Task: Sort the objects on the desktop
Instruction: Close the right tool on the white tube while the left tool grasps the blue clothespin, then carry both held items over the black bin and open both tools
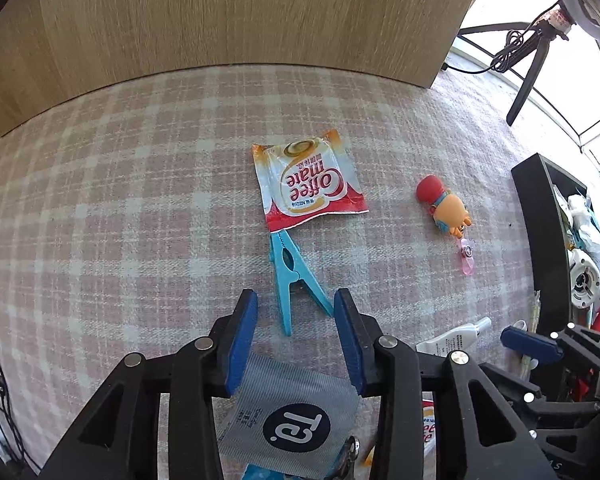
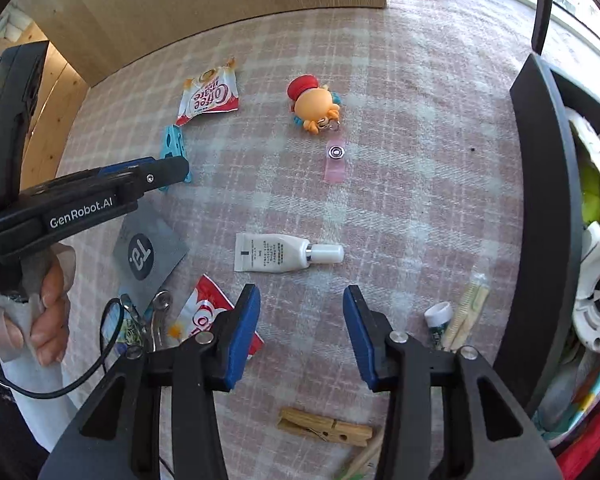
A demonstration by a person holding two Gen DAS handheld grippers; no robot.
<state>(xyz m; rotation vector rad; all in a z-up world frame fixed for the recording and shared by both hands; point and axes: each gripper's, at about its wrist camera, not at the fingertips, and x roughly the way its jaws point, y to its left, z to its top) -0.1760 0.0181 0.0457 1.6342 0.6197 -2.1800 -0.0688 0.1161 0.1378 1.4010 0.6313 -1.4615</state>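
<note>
My left gripper [image 1: 295, 304] is open and empty, its blue pads either side of the handles of a blue clothespin [image 1: 290, 276] on the plaid cloth. A Coffee mate sachet [image 1: 308, 180] lies just beyond the pin. A grey T3 sachet [image 1: 288, 420] lies under the left gripper. My right gripper [image 2: 302, 300] is open and empty, just short of a white tube [image 2: 284, 257]. An orange toy badge reel [image 2: 316, 106] lies further off. The left gripper [image 2: 168, 170] shows from the side in the right wrist view.
A black bin [image 2: 548, 208] with sorted items stands at the right. A wooden board [image 1: 236, 16] walls the back. A wooden clothespin [image 2: 324, 426], a second Coffee mate sachet [image 2: 208, 316], nail clippers [image 2: 158, 312] and a small cap [image 2: 439, 314] lie near the front.
</note>
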